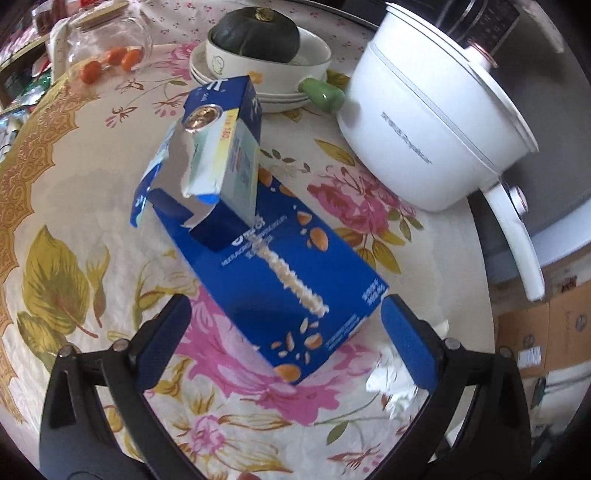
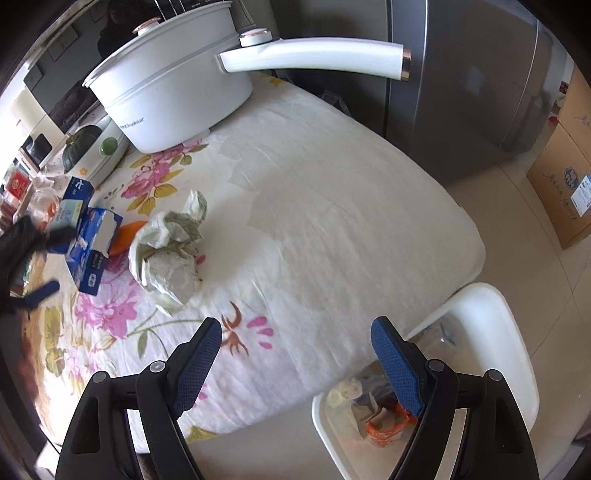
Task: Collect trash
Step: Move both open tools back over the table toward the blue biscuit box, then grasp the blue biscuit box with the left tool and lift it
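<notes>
— Now, what is seen at the left gripper (image 1: 286, 343)?

— Its jaws are held spread, one on either side of the near end of the torn blue cardboard carton (image 1: 284, 273), and nothing is pinched yet. A smaller blue-and-white box (image 1: 225, 147) is propped on the carton's torn far end.

— And the right gripper (image 2: 295, 365)?

— It is also held wide apart and empty, above the table edge. The white plastic waste bin (image 2: 491, 314) is seen on the floor just past that edge, with some wrappers already inside.

— What could go wrong?

— The smaller box may be tipped off if the carton is lifted, since it is only resting there. The carton, being opened and hollow, may be crushed or slipped from a grip at one end. The crumpled pale paper wad (image 2: 170, 251) beside the carton could be dragged along.

— The surface?

— A floral tablecloth (image 1: 92, 206) is spread over the table, so snagging is possible. Beyond the carton, a white electric pot with a long handle (image 1: 436, 122) and stacked bowls holding a dark green squash (image 1: 255, 33) are crowded in. Cardboard boxes and a grey cabinet are seen past the bin.
</notes>
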`<state>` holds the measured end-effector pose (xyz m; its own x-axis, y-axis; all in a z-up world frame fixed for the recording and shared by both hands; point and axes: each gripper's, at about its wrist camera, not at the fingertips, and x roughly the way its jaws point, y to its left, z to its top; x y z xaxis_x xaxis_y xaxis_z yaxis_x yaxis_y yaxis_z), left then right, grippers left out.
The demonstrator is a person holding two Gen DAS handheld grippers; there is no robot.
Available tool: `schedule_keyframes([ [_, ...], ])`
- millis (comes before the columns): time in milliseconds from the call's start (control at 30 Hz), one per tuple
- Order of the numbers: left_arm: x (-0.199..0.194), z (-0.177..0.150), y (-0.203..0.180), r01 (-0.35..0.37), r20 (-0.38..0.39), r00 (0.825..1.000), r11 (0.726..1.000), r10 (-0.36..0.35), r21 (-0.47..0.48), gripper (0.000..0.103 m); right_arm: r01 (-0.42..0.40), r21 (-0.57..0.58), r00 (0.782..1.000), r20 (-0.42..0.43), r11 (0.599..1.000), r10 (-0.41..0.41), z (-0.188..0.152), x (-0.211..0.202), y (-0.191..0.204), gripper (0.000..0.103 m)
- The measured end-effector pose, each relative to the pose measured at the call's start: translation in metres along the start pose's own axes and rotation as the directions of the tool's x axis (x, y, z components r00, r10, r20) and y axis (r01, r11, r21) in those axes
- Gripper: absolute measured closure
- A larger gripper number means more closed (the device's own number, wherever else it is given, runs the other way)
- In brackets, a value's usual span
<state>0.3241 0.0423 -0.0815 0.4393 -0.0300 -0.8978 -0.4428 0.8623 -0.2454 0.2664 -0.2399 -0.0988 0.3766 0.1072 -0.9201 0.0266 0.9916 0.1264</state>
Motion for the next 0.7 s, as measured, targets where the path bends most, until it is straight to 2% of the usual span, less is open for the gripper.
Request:
schedule_keyframes([
  [133, 0.011, 0.010, -0.024, -0.147, 0.055, 0.987, 0.988, 0.150, -0.053, 0.001, -0.020, -0.019, 0.999, -0.030, 1.000, 0.019, -0.010, 0.000, -0.005, 0.018],
  [300, 0.035, 0.015, -0.030, -0.258, 0.029, 0.965, 0.961, 0.262, -0.102, 0.001, -0.037, -0.005, 0.999, -0.024, 0.999, 0.037, -0.014, -0.010, -0.015, 0.018],
  [400, 0.037, 0.006, -0.021, -0.270, 0.016, 0.962, 0.958, 0.273, -0.101, 0.001, -0.034, 0.001, 0.999, -0.011, 0.999, 0.034, -0.013, -0.014, -0.018, 0.018],
  [567, 0.038, -0.005, -0.005, -0.269, 0.003, 0.963, 0.963, 0.269, -0.032, 0.001, -0.045, 0.017, 0.999, -0.018, 0.999, 0.046, -0.012, -0.012, -0.017, 0.018],
  [633, 0.037, -0.010, 0.006, -0.251, -0.009, 0.968, 0.968, 0.251, -0.006, 0.001, -0.050, 0.018, 0.999, -0.018, 0.999, 0.051, -0.012, -0.011, -0.015, 0.018],
  [700, 0.038, -0.015, 0.024, -0.203, -0.040, 0.978, 0.979, 0.203, -0.008, 0.001, -0.052, 0.014, 0.998, -0.018, 0.999, 0.052, -0.012, -0.011, -0.012, 0.018],
])
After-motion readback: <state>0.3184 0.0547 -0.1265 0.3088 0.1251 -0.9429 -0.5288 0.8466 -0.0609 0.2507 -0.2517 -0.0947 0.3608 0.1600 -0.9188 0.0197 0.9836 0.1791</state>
